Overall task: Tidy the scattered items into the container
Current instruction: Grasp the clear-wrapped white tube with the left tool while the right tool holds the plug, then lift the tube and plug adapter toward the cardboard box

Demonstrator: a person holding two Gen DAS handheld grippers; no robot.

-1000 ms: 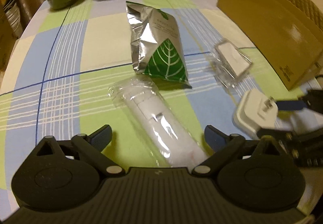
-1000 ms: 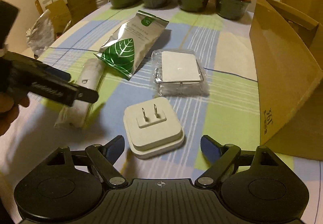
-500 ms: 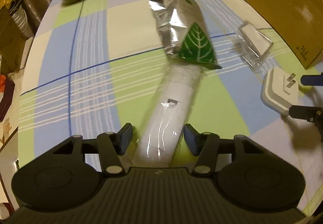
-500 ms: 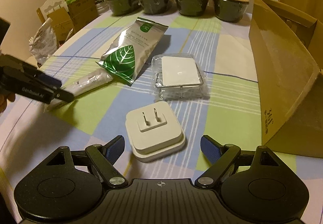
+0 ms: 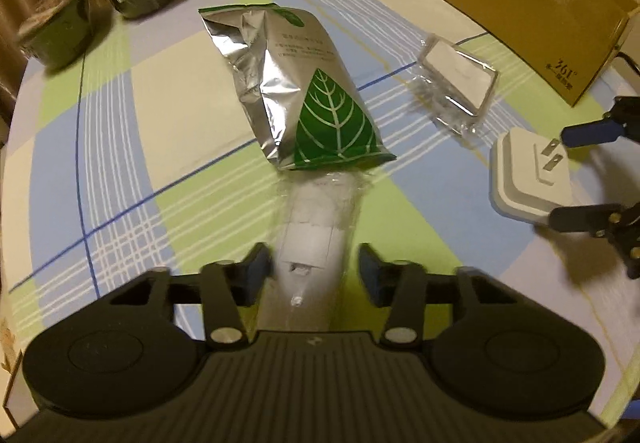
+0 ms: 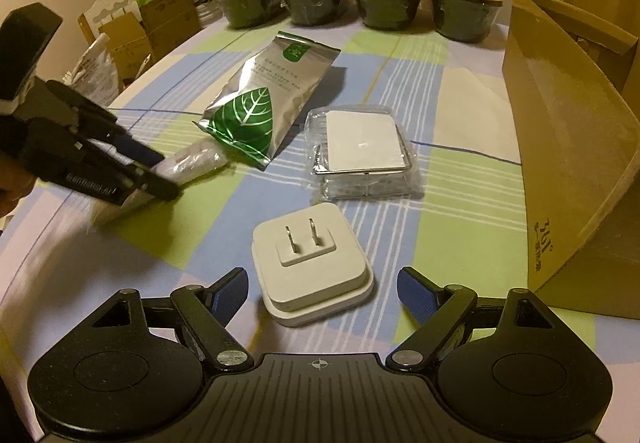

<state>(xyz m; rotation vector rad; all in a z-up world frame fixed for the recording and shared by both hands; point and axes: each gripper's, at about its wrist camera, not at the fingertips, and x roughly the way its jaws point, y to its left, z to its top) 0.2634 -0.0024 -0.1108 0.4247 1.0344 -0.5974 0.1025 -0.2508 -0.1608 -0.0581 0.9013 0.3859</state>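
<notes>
Two grippers working: left gripper (image 5: 312, 271) narrowing around wrapped white tube (image 5: 316, 243) beside leaf-printed foil pouch (image 5: 304, 91); right gripper (image 6: 322, 293) gaping wide, straddling white plug adapter (image 6: 312, 263). Cardboard box (image 6: 560, 147) printed "361°" standing right, near table edge.

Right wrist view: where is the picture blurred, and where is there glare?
Right wrist view: motion blur smears the left tool and the wrapped tube; the white plug is sharp. Left wrist view: glare on the foil pouch; the tablecloth bends toward the edges.
</notes>
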